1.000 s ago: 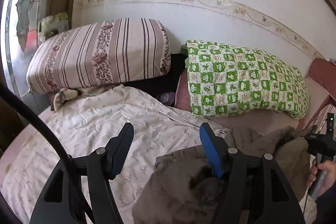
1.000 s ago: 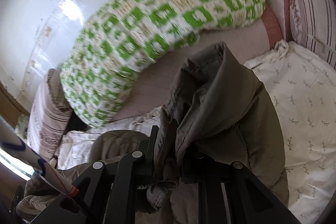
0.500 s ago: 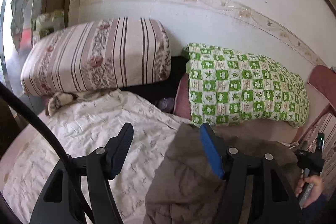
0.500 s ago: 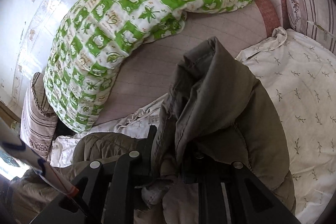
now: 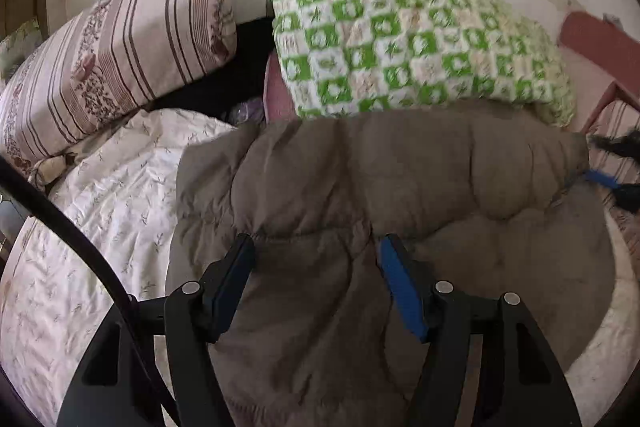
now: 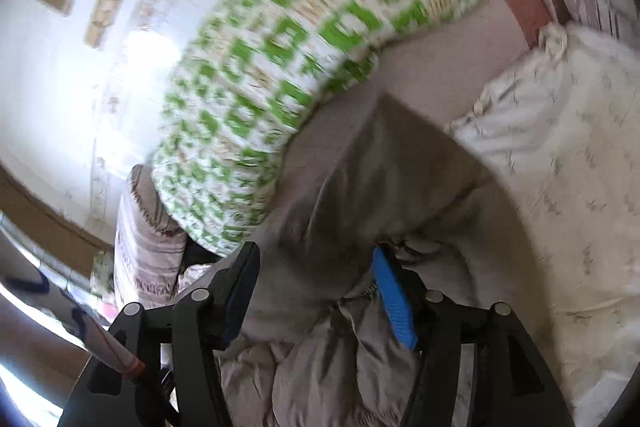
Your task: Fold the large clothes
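1. Right gripper [image 6: 316,263] now spread wide, w/ padded jacket [image 5: 360,195] let go (clamped on a raised bunch 1 s ago).
2. Jacket dropped flatter across floral sheet [image 5: 120,187], top edge up by green checked pillow [image 5: 420,43].
3. Left gripper [image 5: 316,255] wide apart as before, straddling a jacket ridge, gripping nothing.
4. Prob. one fold laid; re-grip an edge next, smooth bulk.
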### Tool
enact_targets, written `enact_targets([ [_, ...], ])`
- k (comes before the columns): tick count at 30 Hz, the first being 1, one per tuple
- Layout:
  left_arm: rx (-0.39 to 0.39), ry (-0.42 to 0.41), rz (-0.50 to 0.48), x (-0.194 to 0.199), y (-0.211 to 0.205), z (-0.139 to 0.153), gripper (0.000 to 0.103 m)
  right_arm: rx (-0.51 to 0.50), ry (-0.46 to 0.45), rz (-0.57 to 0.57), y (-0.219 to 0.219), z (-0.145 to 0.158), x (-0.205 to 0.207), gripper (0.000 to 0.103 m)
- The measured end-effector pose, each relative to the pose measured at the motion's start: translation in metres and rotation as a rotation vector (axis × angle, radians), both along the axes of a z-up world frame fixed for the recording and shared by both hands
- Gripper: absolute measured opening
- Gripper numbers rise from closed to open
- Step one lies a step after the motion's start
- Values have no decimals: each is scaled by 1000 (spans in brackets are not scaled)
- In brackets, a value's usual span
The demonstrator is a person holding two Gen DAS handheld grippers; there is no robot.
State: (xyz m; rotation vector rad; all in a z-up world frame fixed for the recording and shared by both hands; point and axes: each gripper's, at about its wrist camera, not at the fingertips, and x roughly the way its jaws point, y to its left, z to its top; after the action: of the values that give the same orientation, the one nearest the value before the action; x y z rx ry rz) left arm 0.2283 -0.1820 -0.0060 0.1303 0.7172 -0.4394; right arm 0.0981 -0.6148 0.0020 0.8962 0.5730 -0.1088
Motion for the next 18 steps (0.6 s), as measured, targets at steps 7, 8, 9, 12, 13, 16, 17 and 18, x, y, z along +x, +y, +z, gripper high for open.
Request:
enact_targets([
  [7,-24,61,27,32,-4,-29,65,-329,117,170,58,-1,-11,65],
  [8,-21,62,27,34,-5,-32,65,-375,142,189,64,-8,-10,65],
  [9,-14,61,28,37,-7,-35,65,-406,167,206,68,-18,-6,65],
  [12,21,71,24,47,-15,-47,65,-482,250,203,66,-49,1,64],
  [13,31,81,24,50,-16,-51,65,-479,258,212,64,-57,2,63],
  [16,57,118,52,60,-21,-62,68,-411,292,198,53,-78,5,63],
  [17,76,133,69,62,-22,-63,68,-386,301,195,49,-82,7,63],
  [18,87,135,82,62,-22,-62,68,-358,316,192,44,-84,9,63],
])
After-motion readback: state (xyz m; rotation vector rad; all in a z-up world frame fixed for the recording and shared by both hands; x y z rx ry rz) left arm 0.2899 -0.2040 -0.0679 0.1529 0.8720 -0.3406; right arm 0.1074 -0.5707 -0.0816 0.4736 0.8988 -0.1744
